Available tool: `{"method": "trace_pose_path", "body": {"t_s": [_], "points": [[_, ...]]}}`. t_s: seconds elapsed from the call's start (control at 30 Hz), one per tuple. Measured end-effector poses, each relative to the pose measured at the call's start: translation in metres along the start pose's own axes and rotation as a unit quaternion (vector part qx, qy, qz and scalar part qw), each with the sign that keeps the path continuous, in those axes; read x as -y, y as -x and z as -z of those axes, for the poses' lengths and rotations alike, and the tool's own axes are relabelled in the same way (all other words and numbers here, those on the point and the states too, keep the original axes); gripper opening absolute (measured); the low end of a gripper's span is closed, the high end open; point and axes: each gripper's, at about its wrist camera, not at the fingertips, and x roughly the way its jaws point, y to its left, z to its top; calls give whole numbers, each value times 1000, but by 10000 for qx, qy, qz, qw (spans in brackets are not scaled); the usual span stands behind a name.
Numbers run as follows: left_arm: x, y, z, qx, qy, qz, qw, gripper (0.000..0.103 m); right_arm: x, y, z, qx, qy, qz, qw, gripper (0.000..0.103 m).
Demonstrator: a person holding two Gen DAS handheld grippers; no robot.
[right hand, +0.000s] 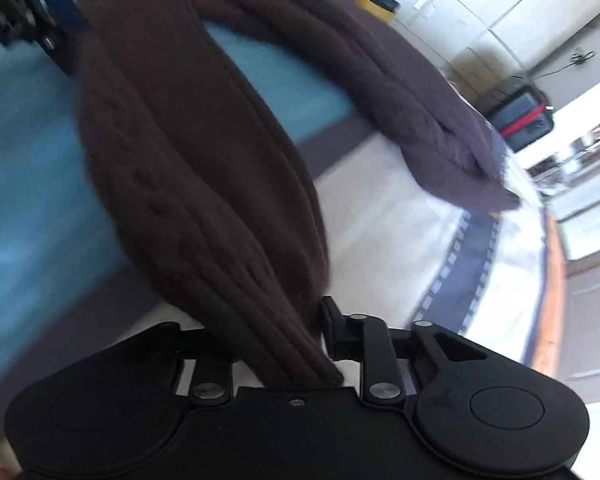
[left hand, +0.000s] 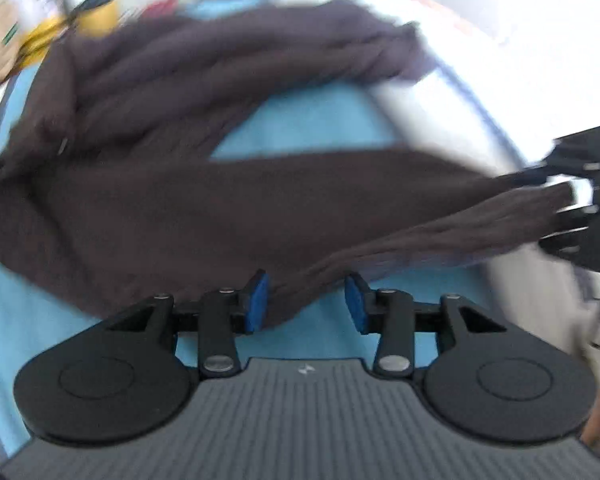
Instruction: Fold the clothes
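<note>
The dark brown knit sweater (left hand: 180, 200) lies spread over a blue sheet (left hand: 308, 128) on a bed. The left gripper (left hand: 306, 302) has its jaws spread, a fold between them unpinched. The right gripper (right hand: 284, 344) has cloth bunched between its jaws; whether they pinch it I cannot tell. Best grip firmly before lifting, keeping the edge taut.

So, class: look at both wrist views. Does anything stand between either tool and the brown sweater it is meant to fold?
Nothing visible does. The brown sweater already runs between the fingers of the left tool, and a bunched part lies inside the right tool. Only the blue sheet lies under it.
</note>
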Motion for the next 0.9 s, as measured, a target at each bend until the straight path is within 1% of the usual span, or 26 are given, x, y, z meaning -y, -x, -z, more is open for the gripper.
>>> {"method": "trace_pose_path", "body": {"t_s": [0.03, 0.07, 0.1, 0.13, 0.17, 0.2, 0.27, 0.3, 0.37, 0.43, 0.47, 0.53, 0.57, 0.6, 0.63, 0.67, 0.7, 0.73, 0.77, 0.8, 0.83, 0.87, 0.9], "points": [[5, 12, 1, 211, -102, 275, 9993, 57, 3, 13, 0, 156, -61, -287, 9994, 52], [8, 24, 3, 423, -168, 549, 9975, 61, 6, 28, 3, 384, -62, -550, 9977, 55], [9, 34, 4, 579, -189, 730, 9955, 66, 10, 43, 6, 643, -45, -793, 9948, 61], [9, 41, 4, 663, -154, 784, 9946, 66, 15, 54, 9, 891, -74, -922, 9917, 65], [9, 45, 1, 667, -97, 667, 9955, 66, 20, 65, 12, 1133, -126, -996, 9885, 66], [8, 46, -4, 610, -71, 386, 9974, 66, 28, 74, 14, 1354, -227, -1073, 9847, 67], [5, 41, -20, 486, -108, -217, 9985, 66, 46, 81, 16, 1606, -517, -1141, 9790, 67], [2, 35, -31, 421, -115, -407, 9982, 66, 56, 80, 13, 1657, -674, -1065, 9781, 67], [-10, 15, -57, 210, 25, -635, 9978, 66, 76, 72, 4, 1708, -999, -868, 9764, 67], [-23, -11, -83, 58, 72, -835, 9965, 66, 97, 60, 4, 1731, -1445, -796, 9710, 67], [-28, -27, -94, -11, 48, -1081, 9941, 66, 110, 51, 5, 1741, -1766, -788, 9656, 67], [-37, -62, -111, -157, -52, -1830, 9830, 66, 137, 25, 10, 1688, -2374, -764, 9536, 67], [-39, -76, -115, -138, -179, -2181, 9757, 66, 150, 10, 15, 1630, -2682, -718, 9468, 67], [-38, -89, -115, -37, -376, -2513, 9672, 66, 163, -4, 20, 1571, -2987, -671, 9389, 67], [-38, -99, -113, 83, -547, -2714, 9609, 66, 172, -15, 25, 1520, -3246, -642, 9314, 67], [-39, -105, -107, 153, -674, -2766, 9585, 66, 180, -27, 29, 1488, -3505, -681, 9222, 67], [-42, -112, -101, 105, -750, -2754, 9583, 66, 189, -40, 32, 1464, -3773, -748, 9114, 67], [-48, -120, -96, -1, -788, -2703, 9596, 67, 197, -52, 35, 1468, -4014, -837, 9002, 67], [-52, -126, -91, -23, -835, -2660, 9604, 68, 206, -62, 36, 1497, -4216, -952, 8893, 67], [-55, -129, -88, 43, -933, -2668, 9592, 74, 214, -72, 36, 1532, -4395, -1072, 8785, 67], [-56, -131, -87, 119, -1060, -2707, 9567, 82, 219, -80, 34, 1563, -4506, -1159, 8713, 67], [-57, -132, -88, 144, -1151, -2740, 9547, 85, 223, -88, 31, 1591, -4584, -1230, 8657, 67], [-61, -133, -91, 113, -1147, -2736, 9549, 88, 226, -96, 27, 1623, -4632, -1268, 8620, 67]]}}
